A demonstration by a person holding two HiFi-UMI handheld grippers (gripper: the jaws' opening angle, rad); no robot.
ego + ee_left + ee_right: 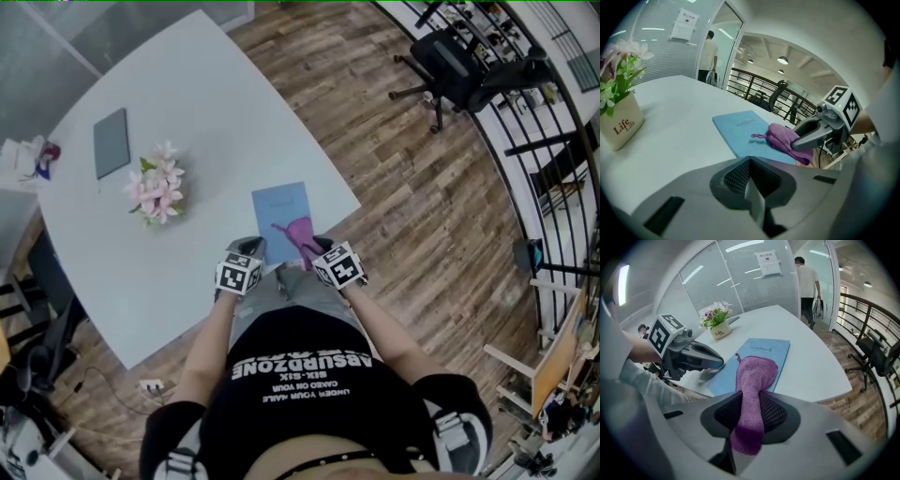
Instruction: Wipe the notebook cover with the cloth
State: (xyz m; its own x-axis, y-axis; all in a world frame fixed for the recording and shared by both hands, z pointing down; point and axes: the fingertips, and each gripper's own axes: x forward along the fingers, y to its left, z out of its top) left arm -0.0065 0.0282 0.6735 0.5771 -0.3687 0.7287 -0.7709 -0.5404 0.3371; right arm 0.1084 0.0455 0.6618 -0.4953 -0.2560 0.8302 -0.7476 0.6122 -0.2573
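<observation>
We work in bright, even indoor light. Ceiling lamps [783,60] glow far beyond the left jaws, and the white worktop [187,84] looks pale and evenly lit. Ahead of the right jaws, the left gripper [719,363] casts a soft shadow. Both gripper views bulge and darken to black corners, and the housing nearest the jaws blurs.

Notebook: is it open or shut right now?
Shut. The notebook lies flat on the table, closed cover up with its title showing, and the cloth trails across that cover.
</observation>
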